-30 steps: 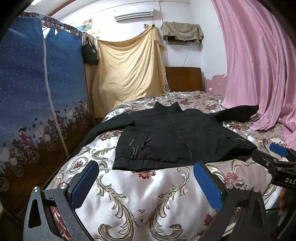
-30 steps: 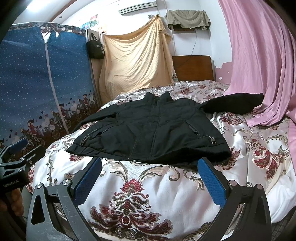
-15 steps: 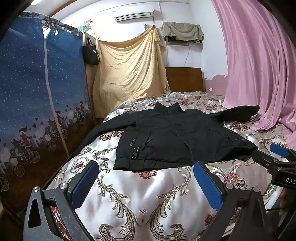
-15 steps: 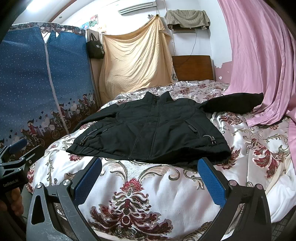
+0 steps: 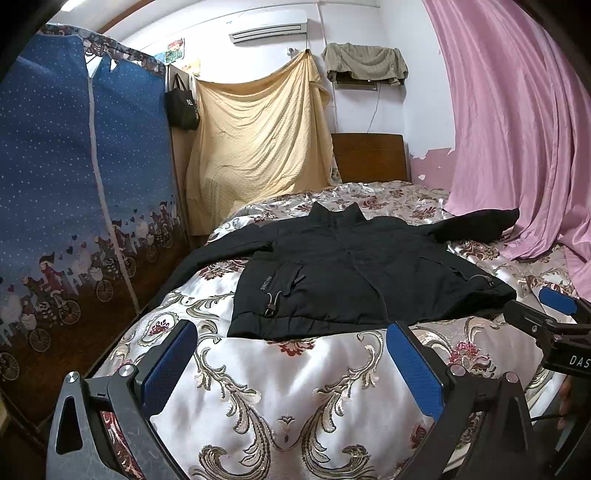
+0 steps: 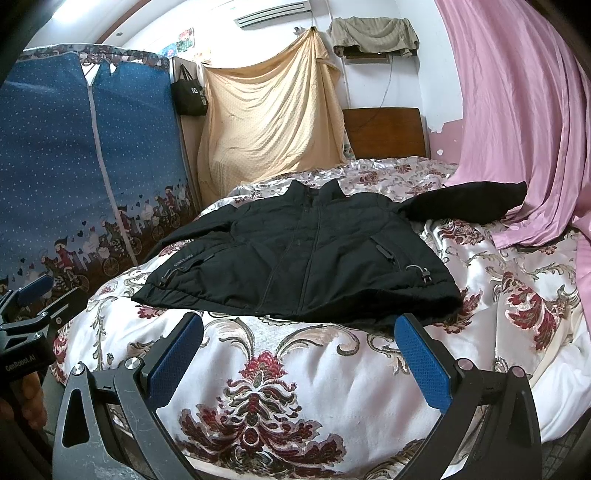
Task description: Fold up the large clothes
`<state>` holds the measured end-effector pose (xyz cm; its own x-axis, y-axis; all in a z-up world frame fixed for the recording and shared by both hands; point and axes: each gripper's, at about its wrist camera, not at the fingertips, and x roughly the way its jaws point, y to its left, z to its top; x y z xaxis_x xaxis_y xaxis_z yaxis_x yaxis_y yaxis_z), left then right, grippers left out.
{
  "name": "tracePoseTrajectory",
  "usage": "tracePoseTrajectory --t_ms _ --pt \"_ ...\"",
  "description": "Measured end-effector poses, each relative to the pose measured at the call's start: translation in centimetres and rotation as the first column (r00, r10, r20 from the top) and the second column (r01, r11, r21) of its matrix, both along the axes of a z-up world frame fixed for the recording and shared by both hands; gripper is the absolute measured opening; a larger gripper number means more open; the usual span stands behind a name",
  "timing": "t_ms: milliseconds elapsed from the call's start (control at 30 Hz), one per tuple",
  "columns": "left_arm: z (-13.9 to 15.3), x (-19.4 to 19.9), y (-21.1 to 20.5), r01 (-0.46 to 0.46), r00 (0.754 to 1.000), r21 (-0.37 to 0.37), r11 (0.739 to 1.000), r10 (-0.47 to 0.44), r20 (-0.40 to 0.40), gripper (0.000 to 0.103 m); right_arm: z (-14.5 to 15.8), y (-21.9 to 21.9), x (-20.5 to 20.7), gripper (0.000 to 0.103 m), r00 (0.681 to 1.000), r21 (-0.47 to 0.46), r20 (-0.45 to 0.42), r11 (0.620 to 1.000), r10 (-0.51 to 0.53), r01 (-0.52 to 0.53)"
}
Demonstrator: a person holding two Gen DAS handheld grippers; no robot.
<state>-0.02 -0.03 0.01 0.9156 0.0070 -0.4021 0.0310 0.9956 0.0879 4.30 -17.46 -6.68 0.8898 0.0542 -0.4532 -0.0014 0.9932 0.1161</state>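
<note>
Black jacket [image 6: 306, 258] flat on bed [image 6: 295, 369]

Home bedroom: bed with shiny floral satin bedspread [image 5: 280, 384] and brown wooden headboard [image 5: 369, 157] fills the room. Blue zip-up fabric wardrobe with cartoon print [image 5: 74, 177] beside it, pink curtain [image 5: 517, 129] opposite, white wall air conditioner [image 5: 267, 26] above.

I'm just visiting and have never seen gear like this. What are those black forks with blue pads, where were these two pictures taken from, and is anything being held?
Each fork is a hand-held gripper with a camera looking along its two fingers. One picture comes from the left gripper, the other from the right gripper. Both are open and hold nothing. A black jacket lies spread flat on the flowered bed cover, zipped, sleeves out, collar toward the headboard. It waits to be folded.
</note>
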Motion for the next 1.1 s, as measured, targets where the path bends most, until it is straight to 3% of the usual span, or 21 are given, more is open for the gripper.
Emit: tracePoseTrajectory --t_ms 400,633,867,1100 --pt "0.0 0.1 0.5 0.0 1.0 0.002 1.0 0.0 -0.004 0.103 -0.1 0.0 0.0 0.102 1.0 0.0 -0.001 1.0 -0.001 0.001" --pt "-1.6 1.3 1.6 -0.001 0.999 0.007 1.0 0.001 -0.034 0.103 -1.3 0.4 0.0 0.102 0.999 -0.013 -0.041 1.0 -0.011 0.011" --pt "-1.9 3.3 0.7 -0.002 0.992 0.042 0.999 0.007 -0.125 0.103 -1.5 0.7 2.0 0.102 0.982 -0.086 -0.172 0.994 -0.082 0.068" --pt "-2.0 7.4 -0.6 0.103 0.964 -0.024 0.994 -0.106 -0.242 0.103 -1.3 0.2 4.7 0.102 0.962 -0.198 -0.239 0.977 -0.13 0.083"
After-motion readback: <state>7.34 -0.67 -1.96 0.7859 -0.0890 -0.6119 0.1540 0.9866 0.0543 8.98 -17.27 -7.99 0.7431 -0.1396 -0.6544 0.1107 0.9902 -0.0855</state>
